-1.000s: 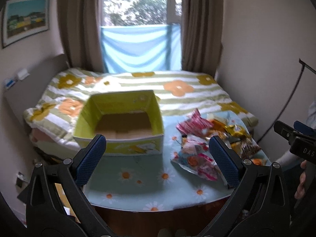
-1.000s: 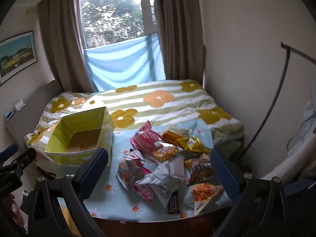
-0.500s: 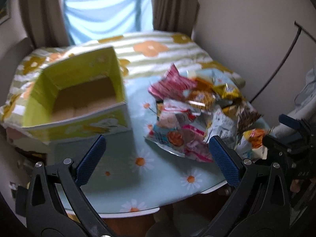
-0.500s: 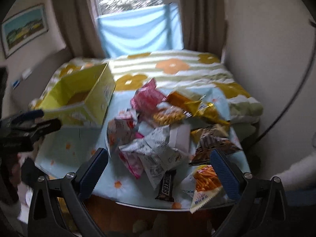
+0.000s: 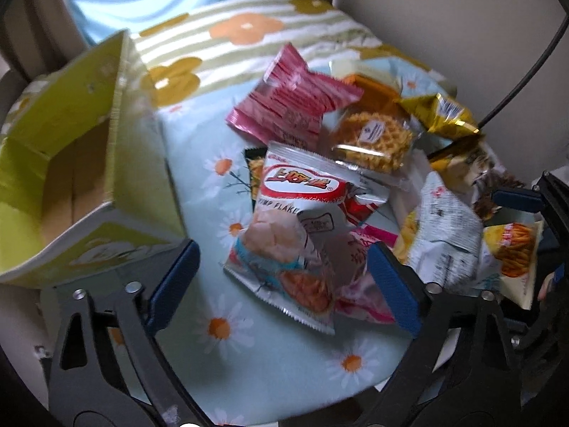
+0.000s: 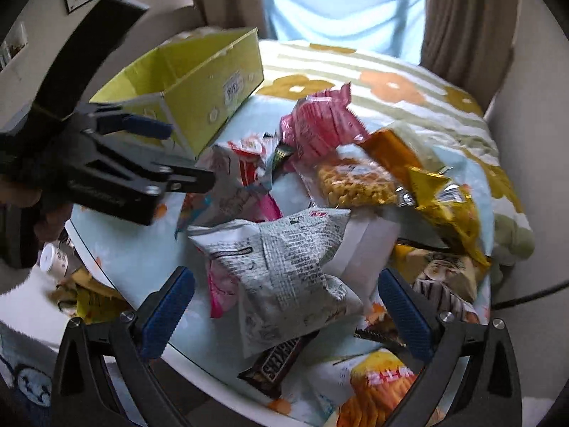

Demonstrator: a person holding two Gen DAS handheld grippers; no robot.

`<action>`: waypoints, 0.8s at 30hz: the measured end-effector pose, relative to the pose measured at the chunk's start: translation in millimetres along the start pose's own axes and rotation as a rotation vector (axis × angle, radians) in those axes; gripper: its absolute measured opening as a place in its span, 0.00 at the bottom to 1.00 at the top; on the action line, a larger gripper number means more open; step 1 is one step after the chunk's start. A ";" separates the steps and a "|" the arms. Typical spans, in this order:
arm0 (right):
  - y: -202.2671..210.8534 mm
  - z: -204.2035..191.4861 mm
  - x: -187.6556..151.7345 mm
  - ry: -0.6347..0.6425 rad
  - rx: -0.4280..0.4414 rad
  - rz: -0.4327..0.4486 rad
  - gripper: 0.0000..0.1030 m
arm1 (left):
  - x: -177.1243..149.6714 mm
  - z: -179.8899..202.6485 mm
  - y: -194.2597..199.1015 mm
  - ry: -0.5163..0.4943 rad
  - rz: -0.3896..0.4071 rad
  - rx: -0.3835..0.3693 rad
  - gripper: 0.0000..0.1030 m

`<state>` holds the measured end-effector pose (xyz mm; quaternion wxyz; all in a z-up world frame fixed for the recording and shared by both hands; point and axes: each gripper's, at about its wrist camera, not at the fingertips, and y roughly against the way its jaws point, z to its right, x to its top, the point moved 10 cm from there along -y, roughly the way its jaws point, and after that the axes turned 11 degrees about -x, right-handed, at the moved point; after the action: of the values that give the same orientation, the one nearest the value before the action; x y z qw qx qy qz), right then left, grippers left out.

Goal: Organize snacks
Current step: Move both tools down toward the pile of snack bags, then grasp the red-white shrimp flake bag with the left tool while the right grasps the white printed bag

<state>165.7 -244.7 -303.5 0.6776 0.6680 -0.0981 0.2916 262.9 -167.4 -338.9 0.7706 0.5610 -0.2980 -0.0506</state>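
A heap of snack bags lies on the daisy tablecloth (image 5: 220,323). My left gripper (image 5: 282,277) hangs low over a white-and-red shrimp flakes bag (image 5: 291,235); its jaws are closing, the bag lies between them and the pads are clear of it. My right gripper (image 6: 286,306) stands open over a crumpled white bag with black print (image 6: 284,267). The left gripper (image 6: 181,156) also shows in the right wrist view, beside the yellow-green box (image 6: 213,85). That box (image 5: 138,170) is open-topped and empty, left of the heap.
In the heap are a pink wafer pack (image 5: 291,106), waffle cookies (image 5: 373,138), a gold bag (image 5: 441,114), an orange sticks bag (image 5: 512,252) and a Snickers bar (image 6: 281,359). A bed with a flowered cover (image 5: 245,28) lies behind the table. A black cable (image 5: 526,71) runs at right.
Both grippers have dropped and tilted down toward the table. The left one has swung from in front of the box over to the snack heap, and its jaws stand narrower.
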 end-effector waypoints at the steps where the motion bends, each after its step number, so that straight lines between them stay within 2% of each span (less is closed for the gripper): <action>1: -3.8 0.8 -1.8 0.007 0.006 -0.010 1.00 | 0.3 -1.1 -5.0 0.000 -0.010 0.001 0.89; 4: -12.4 0.9 -6.6 0.032 0.019 -0.030 0.99 | -1.2 -3.7 -22.8 0.009 -0.046 -0.002 0.88; 7: -18.7 0.4 -10.6 0.051 0.041 -0.048 0.96 | -4.0 -4.5 -36.1 0.012 -0.076 -0.005 0.72; 10: -25.8 -2.5 -13.5 0.085 0.054 -0.062 0.96 | -2.2 -4.3 -43.5 0.023 -0.079 -0.012 0.72; 12: -26.7 -4.5 -14.4 0.108 0.054 -0.066 0.96 | 0.4 -4.5 -45.1 0.026 -0.073 -0.009 0.67; 13: -26.2 -5.5 -13.9 0.113 0.062 -0.065 0.96 | 0.9 -5.7 -45.7 0.026 -0.073 -0.001 0.60; 16: -25.6 -8.2 -10.9 0.119 0.079 -0.062 0.95 | 1.6 -7.2 -47.1 0.021 -0.081 0.012 0.55; 20: -32.2 -12.7 -8.2 0.138 0.087 -0.076 0.73 | -0.3 -6.2 -46.5 0.031 -0.087 0.022 0.51; 21: -35.2 -12.1 -7.6 0.143 0.077 -0.080 0.71 | -0.9 -5.9 -45.8 0.038 -0.087 0.019 0.50; 23: -37.7 -11.1 -6.0 0.147 0.074 -0.085 0.60 | -2.2 -5.4 -43.8 0.044 -0.080 0.017 0.49; 24: -38.1 -10.2 -5.5 0.145 0.076 -0.084 0.59 | -2.7 -5.1 -42.1 0.047 -0.076 0.016 0.49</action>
<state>178.7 -233.9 -339.6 0.6689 0.6738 -0.0096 0.3138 274.2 -177.4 -378.7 0.7704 0.5791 -0.2588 -0.0645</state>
